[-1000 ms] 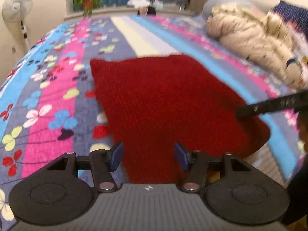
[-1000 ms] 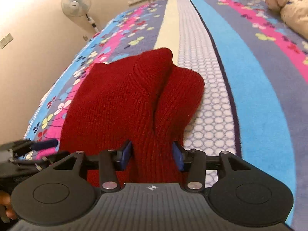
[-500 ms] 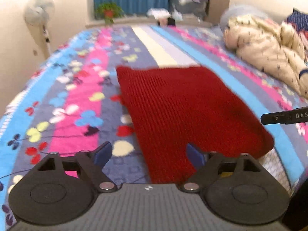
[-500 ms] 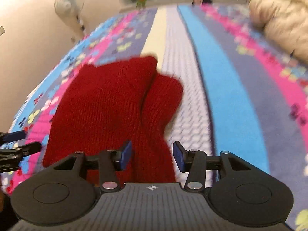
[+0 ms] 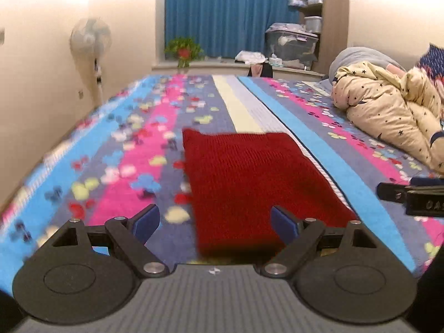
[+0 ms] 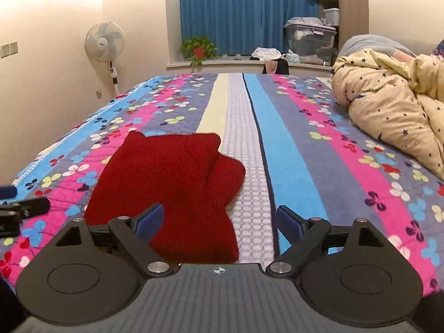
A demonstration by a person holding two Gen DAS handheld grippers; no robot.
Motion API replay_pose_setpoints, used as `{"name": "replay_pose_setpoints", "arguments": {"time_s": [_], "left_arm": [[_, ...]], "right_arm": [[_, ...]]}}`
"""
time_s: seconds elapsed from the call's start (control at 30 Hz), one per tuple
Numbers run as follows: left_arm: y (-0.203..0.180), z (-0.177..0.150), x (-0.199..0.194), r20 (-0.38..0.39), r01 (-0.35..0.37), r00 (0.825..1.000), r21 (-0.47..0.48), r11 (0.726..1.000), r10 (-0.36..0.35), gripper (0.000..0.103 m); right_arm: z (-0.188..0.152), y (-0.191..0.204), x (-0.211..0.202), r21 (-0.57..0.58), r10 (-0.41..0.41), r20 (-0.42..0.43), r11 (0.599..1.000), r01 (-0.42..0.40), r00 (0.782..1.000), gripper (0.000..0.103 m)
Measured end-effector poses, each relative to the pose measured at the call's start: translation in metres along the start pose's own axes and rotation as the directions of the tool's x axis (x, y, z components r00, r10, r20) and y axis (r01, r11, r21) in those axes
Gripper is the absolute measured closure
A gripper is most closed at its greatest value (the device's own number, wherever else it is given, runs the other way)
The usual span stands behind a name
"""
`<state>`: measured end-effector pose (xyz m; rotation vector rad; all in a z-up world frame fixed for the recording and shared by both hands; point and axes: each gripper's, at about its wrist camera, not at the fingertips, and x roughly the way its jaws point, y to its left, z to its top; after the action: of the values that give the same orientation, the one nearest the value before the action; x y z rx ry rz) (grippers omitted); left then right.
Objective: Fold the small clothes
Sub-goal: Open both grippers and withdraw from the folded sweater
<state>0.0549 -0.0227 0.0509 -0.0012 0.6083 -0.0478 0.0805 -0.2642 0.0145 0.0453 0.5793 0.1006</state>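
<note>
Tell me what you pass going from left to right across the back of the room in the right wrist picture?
Fan → potted plant → blue curtain → plastic storage box → star-patterned quilt.

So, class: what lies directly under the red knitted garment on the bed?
The red knitted garment lies on the striped floral bedspread, which shows all around it. The bedspread beneath it is covered.

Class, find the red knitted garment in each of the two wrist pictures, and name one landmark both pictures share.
Left wrist view: red knitted garment lies at centre, running down between the fingers.
Right wrist view: garment lies left of centre, above the left finger.
Shared landmark: the potted plant before the blue curtain.
</note>
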Motion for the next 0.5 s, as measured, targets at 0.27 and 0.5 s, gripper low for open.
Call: {"name": "replay_pose_setpoints", "arguments": {"time_s": [0.27,0.5], "left_arm": [[-0.007,-0.020,0.025,-0.107,-0.092,0.990,0.004,0.996,0.092,0.012],[-0.007,-0.023,0.027,-0.115,-0.091,0.989,0.025,0.996,0.093,0.012]], "right_arm": [[-0.010,0.012,0.020,-0.056,-0.014,-0.068,0.998,0.010,0.998,0.014],[-0.011,0.014,0.021,-0.040,0.000,-0.078,0.999,-0.004,0.997,0.014]]}}
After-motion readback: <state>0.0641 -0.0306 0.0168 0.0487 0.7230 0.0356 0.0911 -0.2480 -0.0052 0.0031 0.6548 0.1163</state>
